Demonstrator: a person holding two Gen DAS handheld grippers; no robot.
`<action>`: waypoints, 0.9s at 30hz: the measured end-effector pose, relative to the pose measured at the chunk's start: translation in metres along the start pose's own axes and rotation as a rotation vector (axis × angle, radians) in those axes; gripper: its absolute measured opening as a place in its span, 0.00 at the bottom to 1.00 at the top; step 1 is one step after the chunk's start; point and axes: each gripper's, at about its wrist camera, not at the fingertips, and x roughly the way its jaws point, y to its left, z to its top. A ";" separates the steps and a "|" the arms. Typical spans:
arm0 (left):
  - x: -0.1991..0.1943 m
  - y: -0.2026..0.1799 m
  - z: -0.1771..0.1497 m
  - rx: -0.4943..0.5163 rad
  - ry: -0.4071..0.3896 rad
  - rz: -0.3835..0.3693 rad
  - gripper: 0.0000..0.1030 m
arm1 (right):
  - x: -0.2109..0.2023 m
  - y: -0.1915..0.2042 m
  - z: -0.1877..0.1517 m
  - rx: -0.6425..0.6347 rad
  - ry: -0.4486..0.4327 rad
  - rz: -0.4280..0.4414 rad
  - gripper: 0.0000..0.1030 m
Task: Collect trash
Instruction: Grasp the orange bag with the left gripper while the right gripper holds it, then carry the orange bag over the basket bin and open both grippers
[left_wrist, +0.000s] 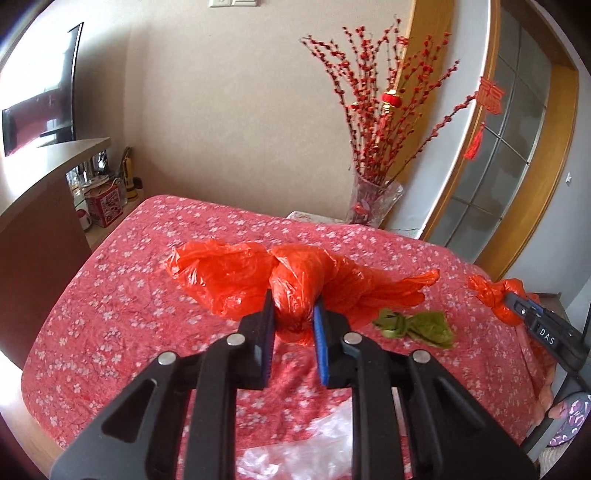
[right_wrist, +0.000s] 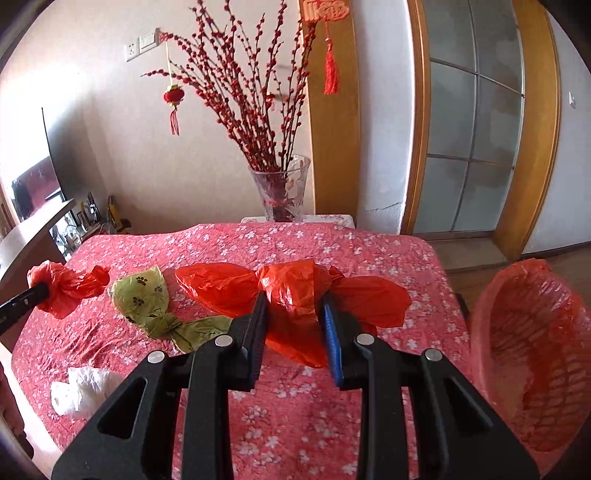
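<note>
My left gripper is shut on a knotted orange plastic bag above the red flowered tablecloth; it shows in the right wrist view as the bag at the far left. My right gripper is shut on a second knotted orange bag; in the left wrist view that bag and the right gripper are at the far right. A green paw-print bag lies on the cloth between them, also seen in the left wrist view. A clear plastic bag lies near the front.
A bin lined with an orange bag stands off the table's right edge. A glass vase of red branches stands behind the table's far edge. A wooden shelf unit with jars is at the left. A sliding door is at the right.
</note>
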 end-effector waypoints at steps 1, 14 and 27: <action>0.000 -0.006 0.002 0.007 -0.002 -0.011 0.19 | -0.005 -0.004 0.000 0.004 -0.007 -0.004 0.28; 0.007 -0.094 0.013 0.094 0.000 -0.155 0.19 | -0.060 -0.065 -0.004 0.085 -0.096 -0.089 0.28; 0.029 -0.195 0.011 0.153 0.053 -0.325 0.19 | -0.113 -0.143 -0.020 0.223 -0.176 -0.222 0.28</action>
